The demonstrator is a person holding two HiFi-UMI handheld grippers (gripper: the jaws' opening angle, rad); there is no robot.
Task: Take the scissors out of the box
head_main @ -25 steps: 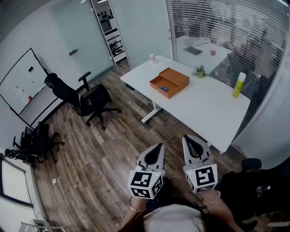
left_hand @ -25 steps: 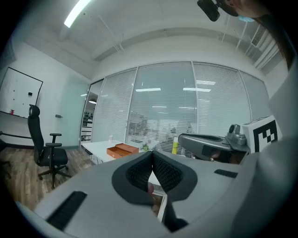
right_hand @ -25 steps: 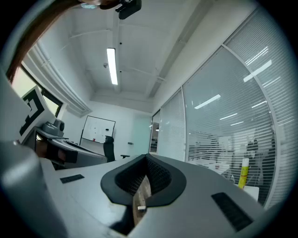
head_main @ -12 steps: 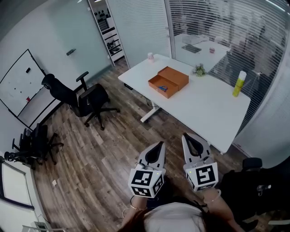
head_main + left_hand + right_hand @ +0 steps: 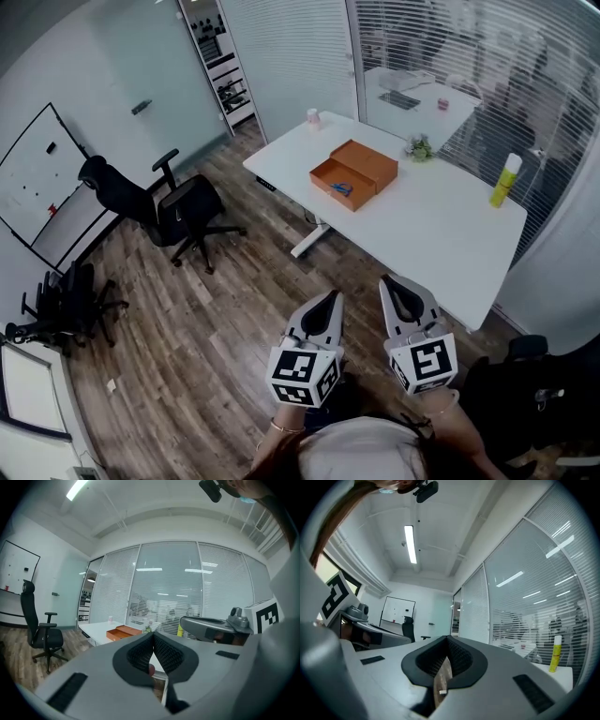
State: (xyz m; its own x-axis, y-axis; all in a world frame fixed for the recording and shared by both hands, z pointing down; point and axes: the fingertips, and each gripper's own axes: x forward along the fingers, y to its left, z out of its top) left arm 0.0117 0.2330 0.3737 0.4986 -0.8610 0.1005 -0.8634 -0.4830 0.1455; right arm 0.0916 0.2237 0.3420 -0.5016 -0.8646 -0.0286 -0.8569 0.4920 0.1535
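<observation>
An open orange box (image 5: 354, 173) lies on the white table (image 5: 441, 225) across the room, with blue-handled scissors (image 5: 338, 187) inside its nearer half. The box (image 5: 123, 632) is small and distant in the left gripper view. Both grippers are held side by side, low in the head view, above the wooden floor and well short of the table. My left gripper (image 5: 332, 297) has its jaws together with nothing between them. My right gripper (image 5: 387, 282) is likewise shut and empty. The left gripper (image 5: 153, 635) and right gripper (image 5: 447, 640) each show closed tips in their own views.
A black office chair (image 5: 192, 211) stands left of the table, and more chairs (image 5: 70, 300) stand by the wall under a whiteboard (image 5: 33, 173). On the table are a yellow bottle (image 5: 504, 179), a small plant (image 5: 420, 148) and a pink cup (image 5: 312, 118). Glass walls with blinds stand behind.
Both grippers have been carried a little toward the table, still side by side and shut. The table and box have shifted slightly in the head view.
</observation>
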